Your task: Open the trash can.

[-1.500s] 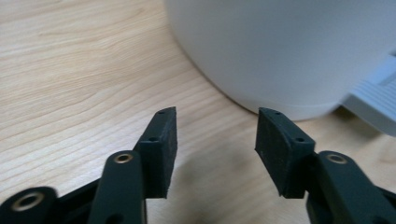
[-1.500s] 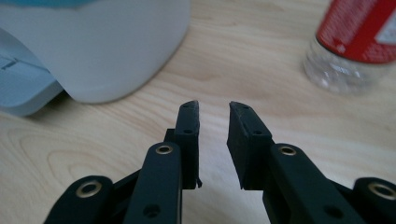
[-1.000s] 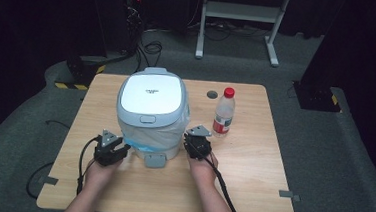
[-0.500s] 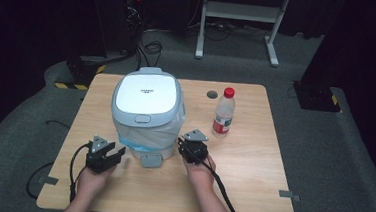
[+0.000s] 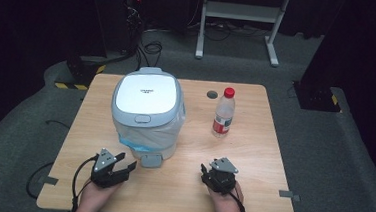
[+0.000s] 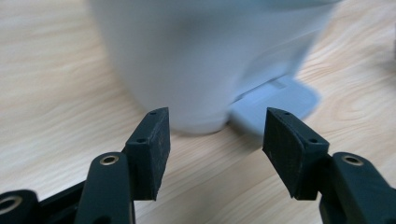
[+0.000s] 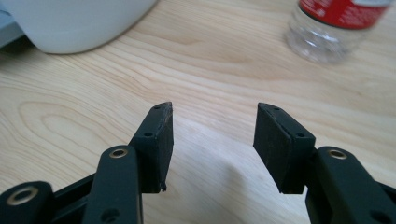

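Observation:
A white pedal bin [image 5: 148,114] with a grey lid and a blue liner stands left of the table's middle, its grey foot pedal [image 5: 150,160] facing me. My left gripper [image 5: 127,164] lies near the front edge, left of the pedal. Its jaws have just been opening and nothing is between them. In the left gripper view the left gripper [image 6: 215,116] faces the bin's base [image 6: 205,56] and the pedal [image 6: 280,100]. My right gripper [image 5: 216,172] sits to the pedal's right, apart from the bin. In the right gripper view the right gripper [image 7: 212,109] has also just been opening, over bare wood.
A clear plastic bottle [image 5: 223,113] with a red cap and red label stands right of the bin, also in the right gripper view as the bottle [image 7: 336,28]. A small dark round spot [image 5: 212,94] lies behind it. The wooden table [image 5: 263,141] has bare room at the right.
Both hands have drawn back from the bin toward the table's front edge, the right one also moving off to the right. The jaws of both grippers have opened wider.

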{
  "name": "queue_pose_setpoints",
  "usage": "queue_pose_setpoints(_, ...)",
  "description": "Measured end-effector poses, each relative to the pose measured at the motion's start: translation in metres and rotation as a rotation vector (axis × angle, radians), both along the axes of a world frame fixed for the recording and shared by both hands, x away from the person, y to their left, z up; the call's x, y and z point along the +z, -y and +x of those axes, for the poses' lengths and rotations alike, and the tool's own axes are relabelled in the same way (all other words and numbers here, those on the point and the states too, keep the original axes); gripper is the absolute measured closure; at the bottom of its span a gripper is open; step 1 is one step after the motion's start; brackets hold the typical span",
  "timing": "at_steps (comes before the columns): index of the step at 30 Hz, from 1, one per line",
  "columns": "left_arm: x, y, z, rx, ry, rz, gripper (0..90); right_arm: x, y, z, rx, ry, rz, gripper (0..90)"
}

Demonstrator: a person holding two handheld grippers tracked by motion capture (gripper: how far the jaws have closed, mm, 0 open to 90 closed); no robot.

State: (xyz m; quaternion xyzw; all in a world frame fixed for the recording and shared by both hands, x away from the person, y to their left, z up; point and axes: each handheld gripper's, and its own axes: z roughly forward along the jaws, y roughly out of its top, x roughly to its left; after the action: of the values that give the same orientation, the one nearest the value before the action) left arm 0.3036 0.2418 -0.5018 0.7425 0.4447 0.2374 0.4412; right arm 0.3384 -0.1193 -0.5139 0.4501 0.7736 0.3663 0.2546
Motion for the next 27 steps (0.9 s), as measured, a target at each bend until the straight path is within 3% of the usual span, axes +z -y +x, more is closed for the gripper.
queue_pose_setpoints(5, 0.004, 0.022, 0.001, -0.069, 0.017, -0.005, 50.6, -0.001, 0.01, -0.001, -0.014, -0.001, 0.029, 47.1)
queue_pose_setpoints(8, 0.005, 0.035, 0.002, -0.12, 0.031, -0.041, 54.9, -0.002, 0.012, -0.001, -0.013, -0.004, 0.042, 46.5)
queue_pose_setpoints(11, 0.006, 0.048, 0.005, -0.111, 0.045, 0.002, 56.0, -0.002, 0.011, -0.001, -0.013, -0.008, 0.049, 46.2)
queue_pose_setpoints(13, 0.006, 0.054, 0.007, -0.103, 0.061, 0.06, 57.9, 0.0, 0.01, -0.001, -0.007, -0.001, 0.048, 46.2)
queue_pose_setpoints(15, 0.005, 0.057, 0.009, -0.097, 0.072, 0.071, 60.3, 0.001, 0.01, -0.002, -0.002, 0.001, 0.056, 46.2)
queue_pose_setpoints(21, -0.001, 0.063, 0.02, -0.067, -0.016, 0.059, 66.6, 0.003, 0.01, -0.002, 0.005, 0.011, 0.059, 45.7)
queue_pose_setpoints(24, -0.005, 0.065, 0.023, -0.046, -0.038, 0.061, 70.7, 0.004, 0.011, -0.002, 0.004, 0.012, 0.066, 45.7)
queue_pose_setpoints(27, -0.008, 0.065, 0.022, -0.028, -0.028, 0.049, 72.1, 0.004, 0.014, -0.002, 0.0, 0.012, 0.07, 45.6)
